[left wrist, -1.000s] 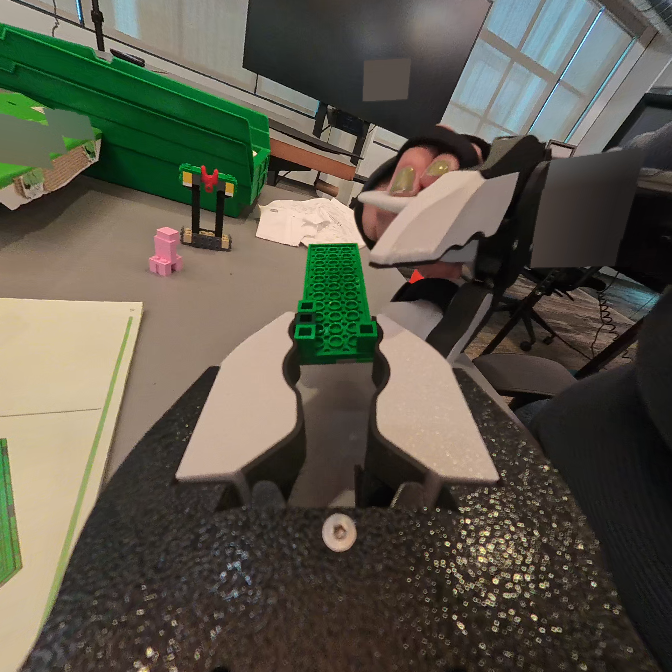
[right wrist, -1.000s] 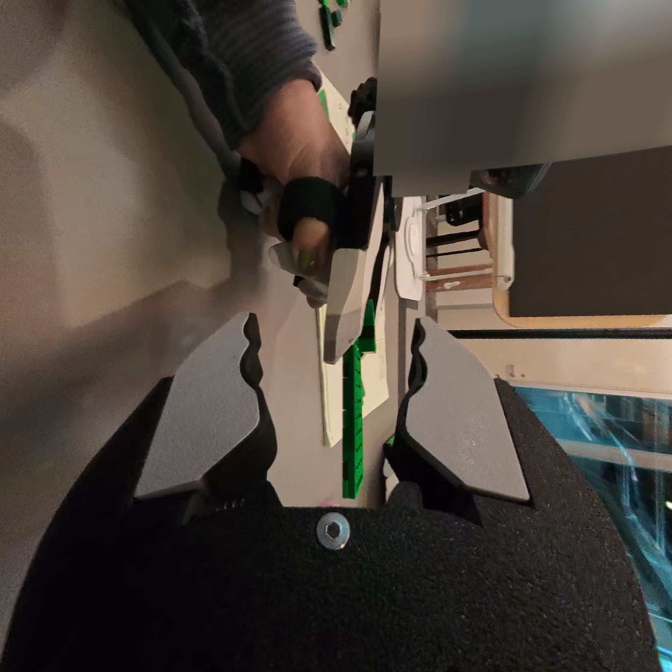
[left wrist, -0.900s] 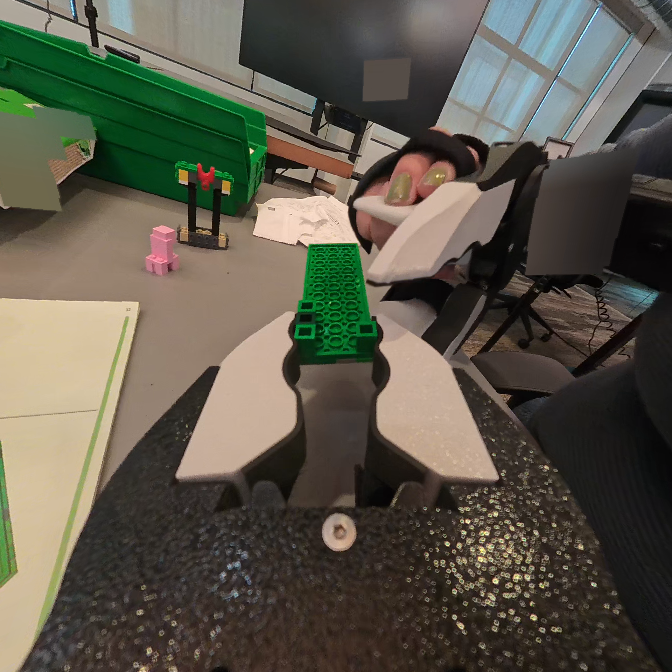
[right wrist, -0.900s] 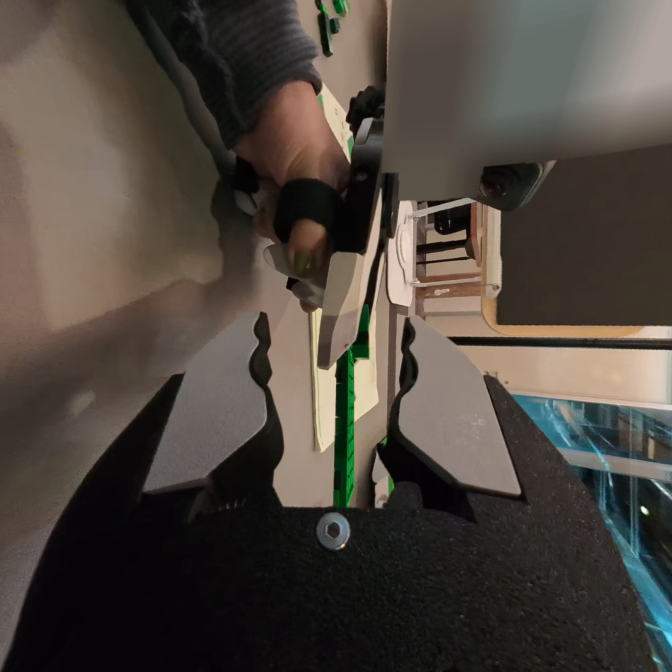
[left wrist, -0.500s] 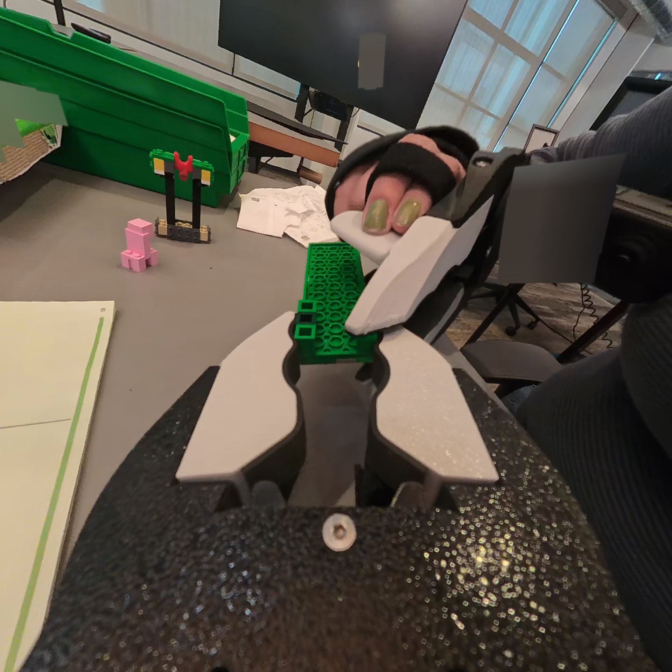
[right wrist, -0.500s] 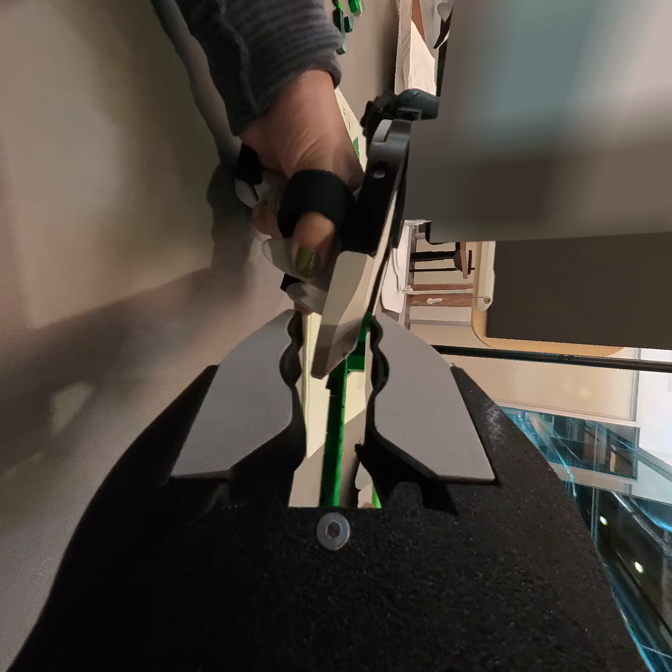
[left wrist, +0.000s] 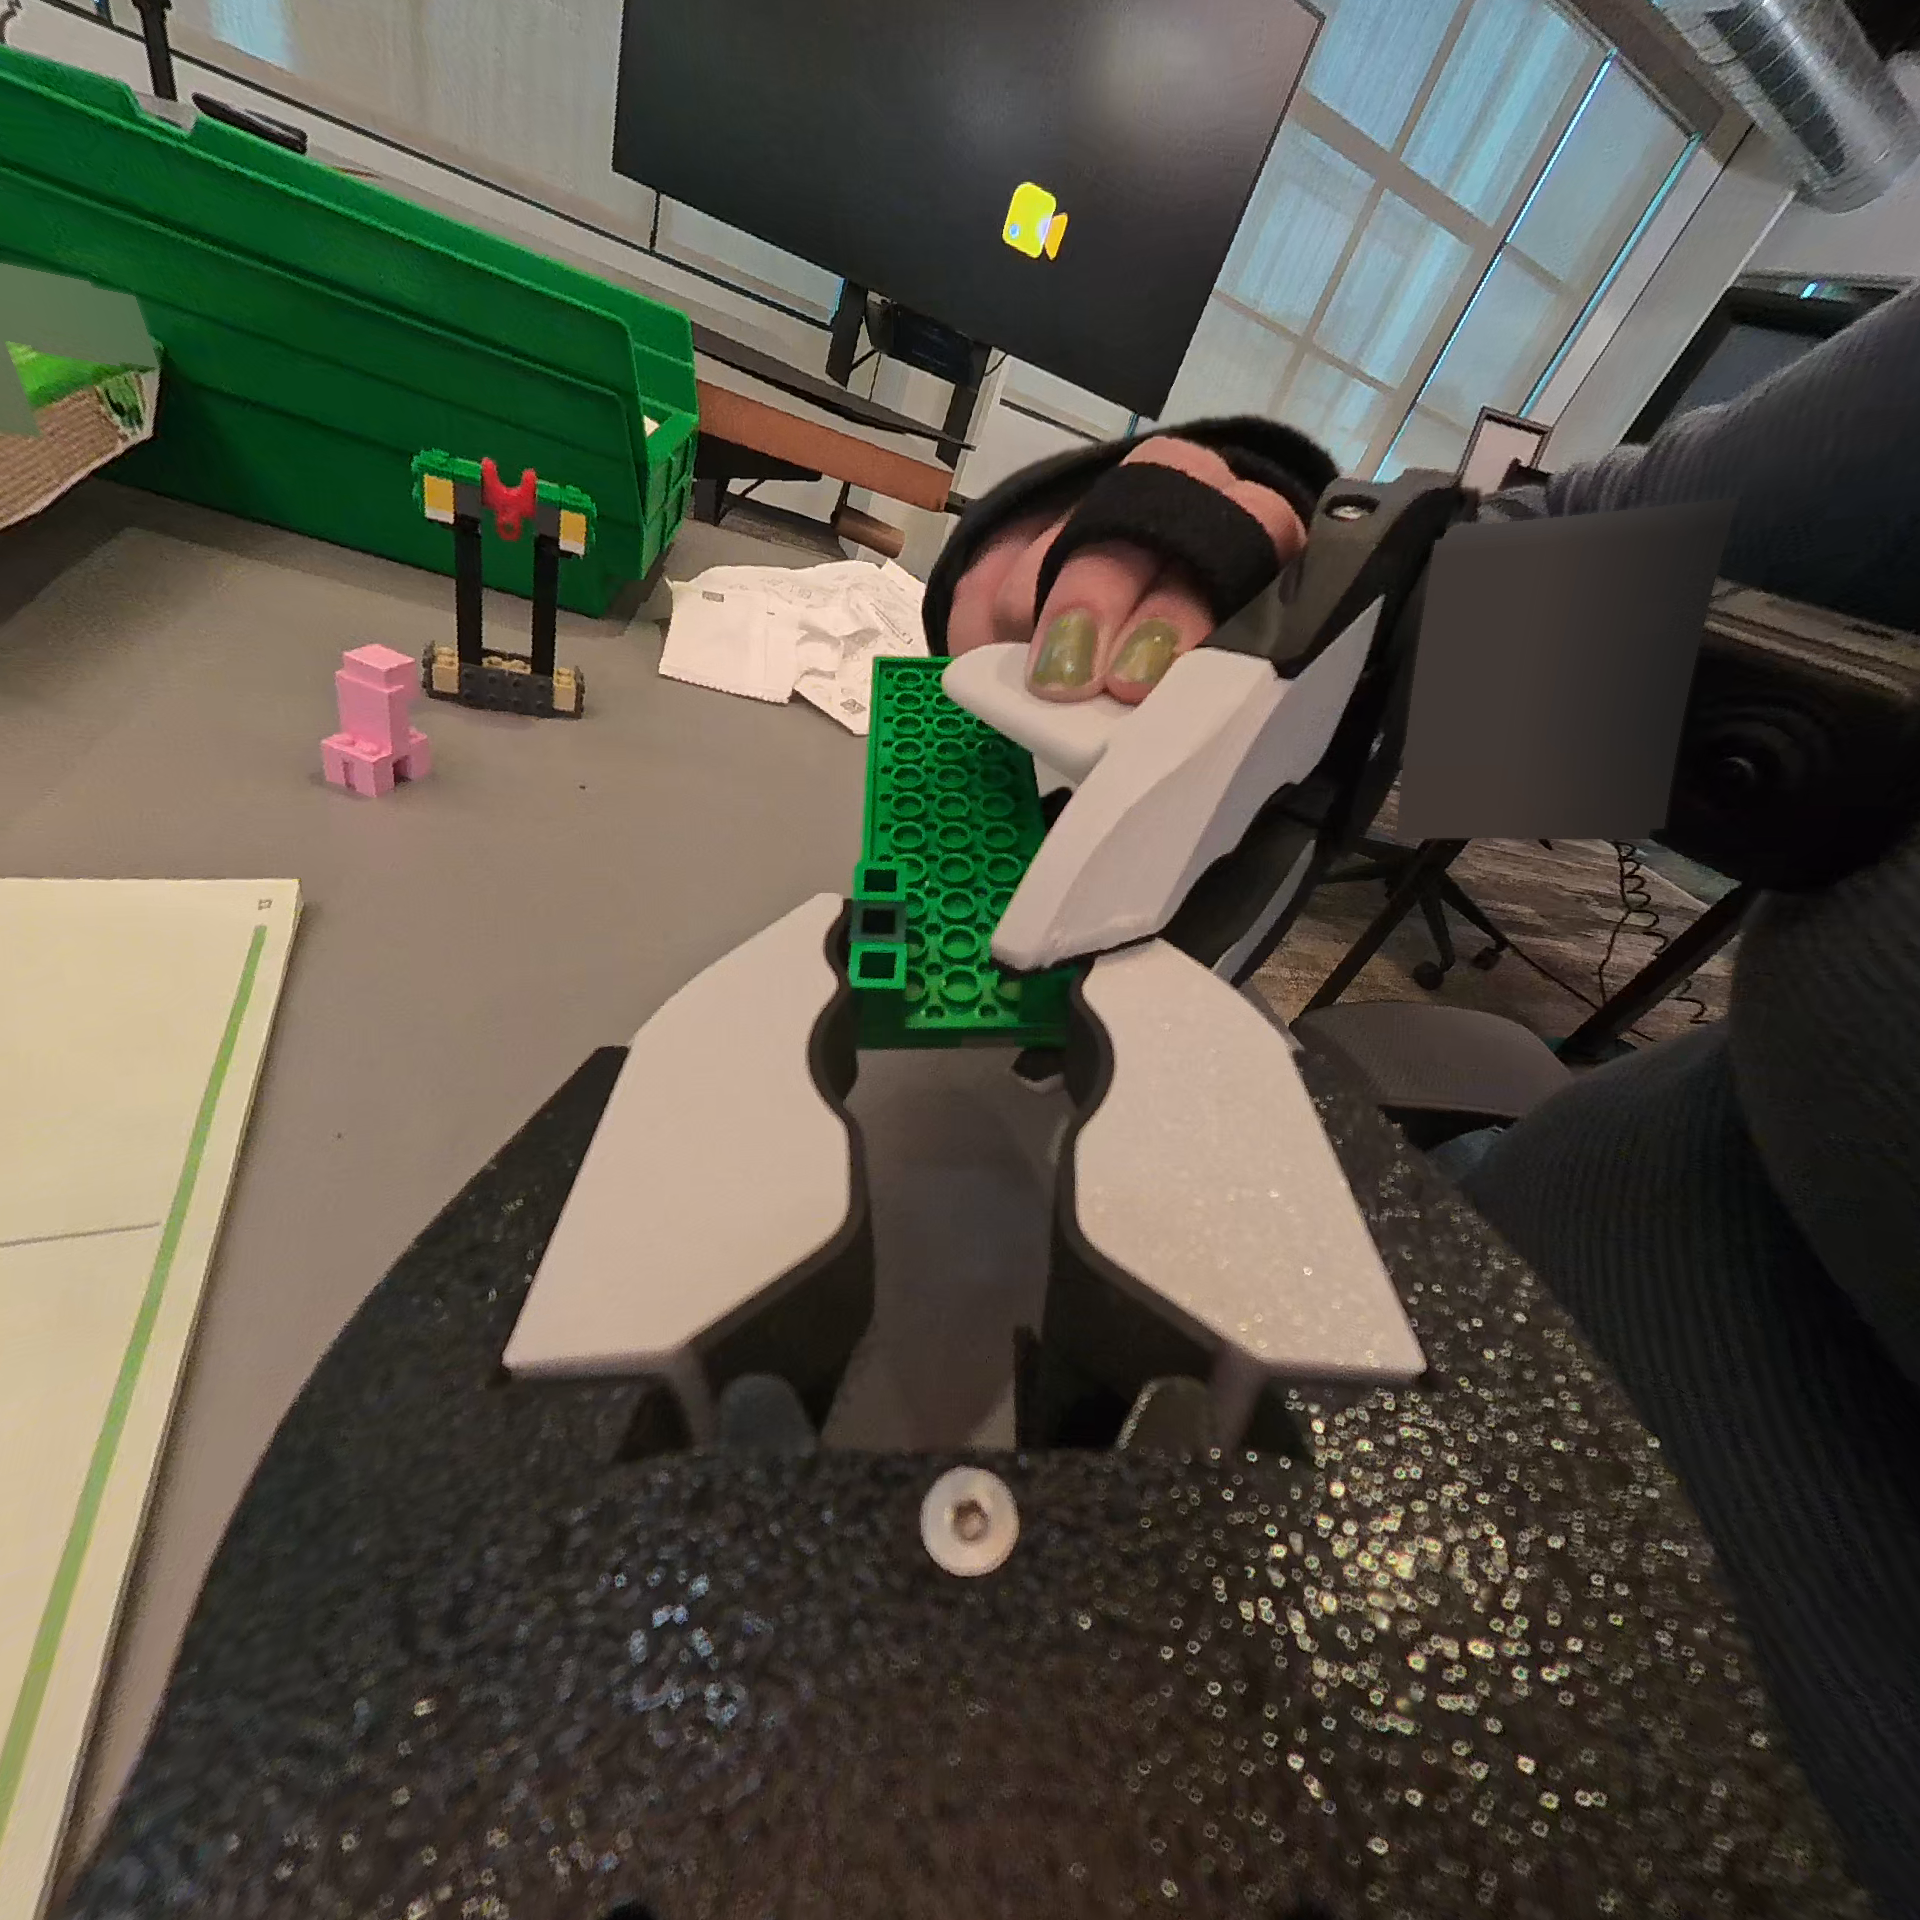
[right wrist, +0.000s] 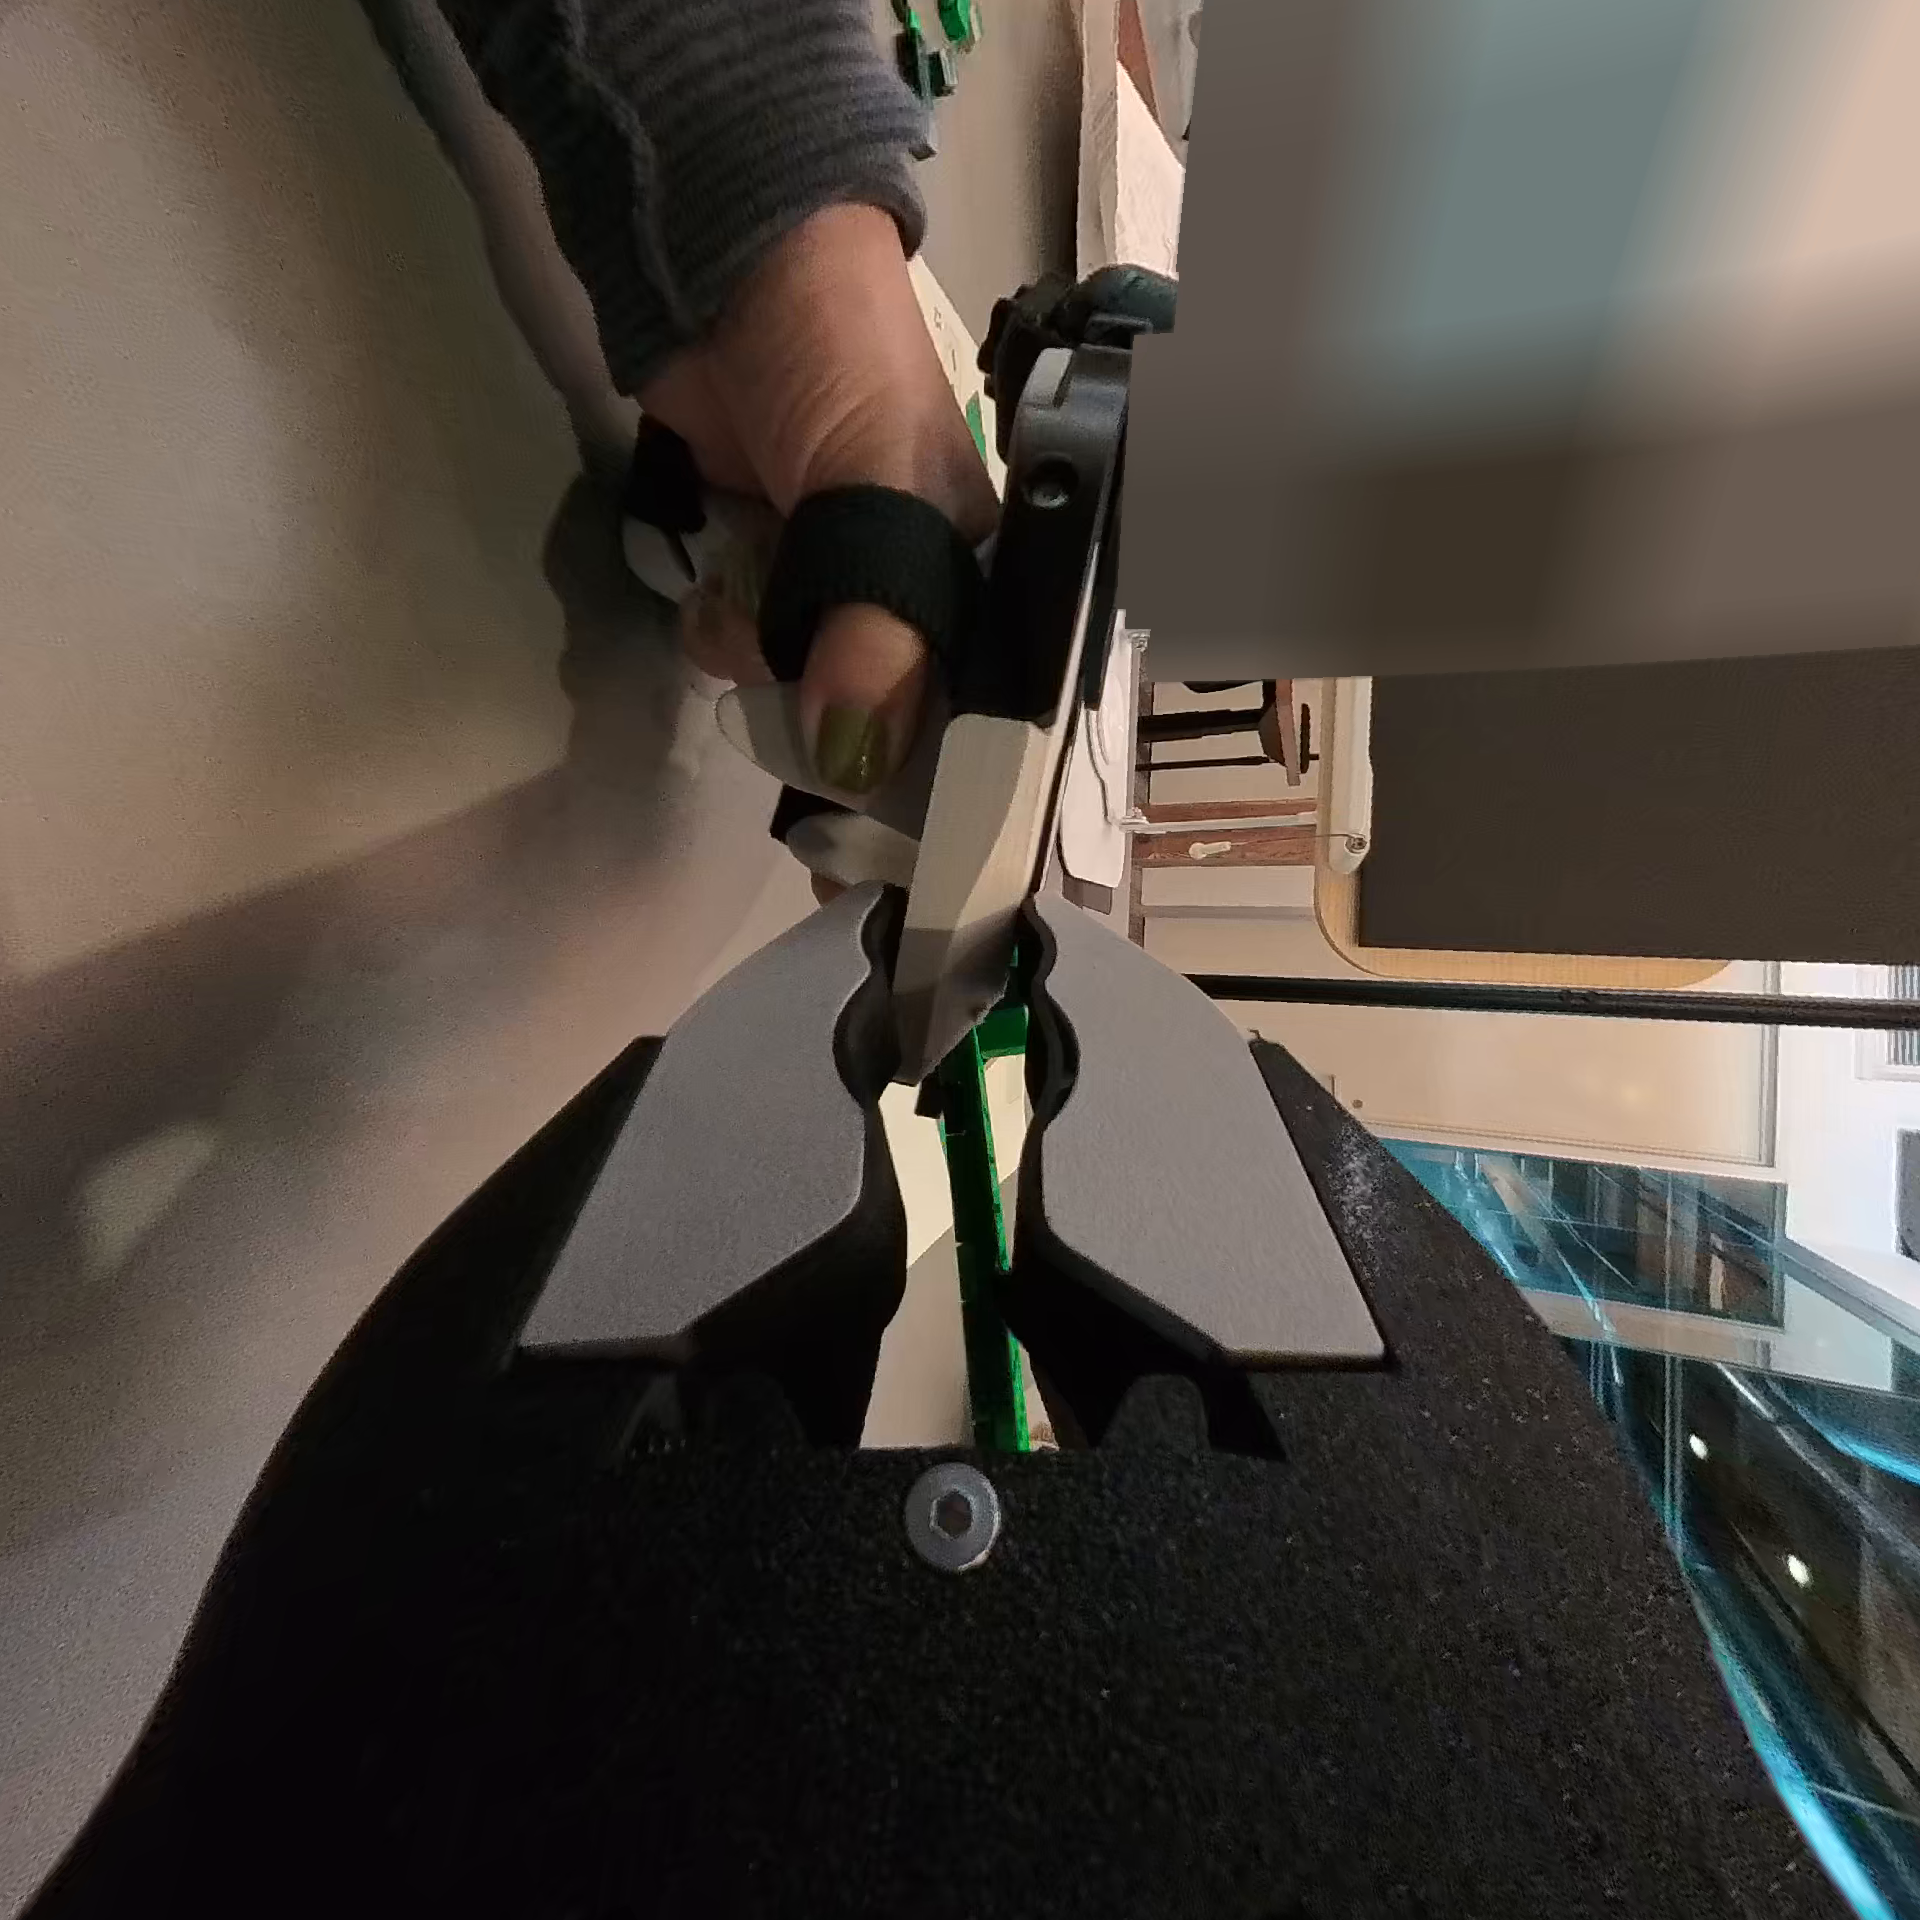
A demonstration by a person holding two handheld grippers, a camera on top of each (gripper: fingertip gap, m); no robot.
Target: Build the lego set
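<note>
A long green lego plate (left wrist: 945, 810) is held above the grey table (left wrist: 520, 935), with the side of rings and small square bricks facing up. My left gripper (left wrist: 961, 966) is shut on its near end. My right gripper (right wrist: 956, 966) comes in from the right; in the left wrist view one of its fingers (left wrist: 1122, 831) lies over the plate's right edge, another below. In the right wrist view the plate (right wrist: 982, 1195) shows edge-on between my nearly closed fingers, beside the left gripper's finger (right wrist: 977, 831).
A pink lego pig (left wrist: 372, 722) and a small black-and-green build with a red piece (left wrist: 506, 592) stand at the far left. A green bin (left wrist: 364, 343) is behind them. An instruction booklet (left wrist: 104, 1091) lies left, white papers (left wrist: 790, 634) farther back. The grippers are tip to tip, or close to it.
My right gripper moved in from the right and closed from wide open onto the plate's right edge. My left gripper kept its hold on the plate.
</note>
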